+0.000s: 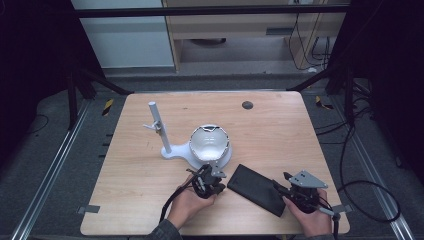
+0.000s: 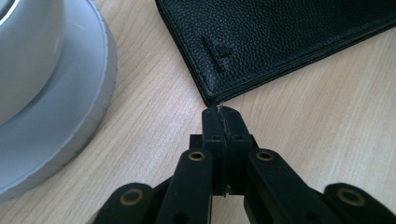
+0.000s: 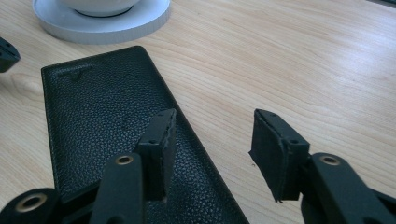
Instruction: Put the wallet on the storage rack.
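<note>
While your left gripper (image 2: 223, 113) sits clenched at the pebbled black wallet (image 2: 280, 37)'s corner, your right gripper (image 3: 212, 140) stands released astride its long edge; bare wood table (image 1: 150, 165) surrounds it.

Dim room beyond the wooden table (image 1: 150, 210): grey floor (image 1: 45, 165), pale cabinets (image 1: 225, 30), dark frame bars (image 1: 210, 11).

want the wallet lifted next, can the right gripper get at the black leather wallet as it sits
Probably yes: the right gripper stands open at the black leather wallet's near end, one finger over the leather, one over bare wooden table. Nothing lies between; the shut left gripper sits at the far corner.
</note>
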`<state>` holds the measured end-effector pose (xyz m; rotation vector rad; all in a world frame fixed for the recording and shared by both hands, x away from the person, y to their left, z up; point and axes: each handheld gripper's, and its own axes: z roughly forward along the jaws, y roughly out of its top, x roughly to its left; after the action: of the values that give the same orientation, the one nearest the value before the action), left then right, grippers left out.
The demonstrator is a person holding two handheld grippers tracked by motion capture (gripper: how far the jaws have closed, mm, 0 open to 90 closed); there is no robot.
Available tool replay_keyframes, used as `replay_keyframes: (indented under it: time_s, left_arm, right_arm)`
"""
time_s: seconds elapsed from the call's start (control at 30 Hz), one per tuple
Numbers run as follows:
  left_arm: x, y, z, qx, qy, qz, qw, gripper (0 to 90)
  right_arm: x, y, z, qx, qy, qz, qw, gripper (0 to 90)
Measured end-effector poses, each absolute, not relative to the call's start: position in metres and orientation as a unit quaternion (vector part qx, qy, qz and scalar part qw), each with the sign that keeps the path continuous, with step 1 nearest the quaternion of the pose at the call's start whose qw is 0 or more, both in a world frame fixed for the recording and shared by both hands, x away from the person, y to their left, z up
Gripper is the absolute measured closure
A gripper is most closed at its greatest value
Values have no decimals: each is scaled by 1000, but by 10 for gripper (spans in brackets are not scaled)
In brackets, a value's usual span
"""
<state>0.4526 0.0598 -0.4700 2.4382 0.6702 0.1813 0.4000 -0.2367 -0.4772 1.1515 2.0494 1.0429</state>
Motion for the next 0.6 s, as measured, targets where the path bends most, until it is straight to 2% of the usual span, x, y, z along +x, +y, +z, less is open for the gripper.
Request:
replay_keyframes:
  time_s: [0.27, 0.6]
  left_arm:
    - [460, 56, -476, 919, 259, 68, 290, 896]
    - [463, 53, -480, 922, 258, 64, 281, 895]
  right_arm:
    - [400, -236, -477, 431, 764, 390, 279, 439]
    - [401, -236, -478, 429, 765, 391, 279, 419]
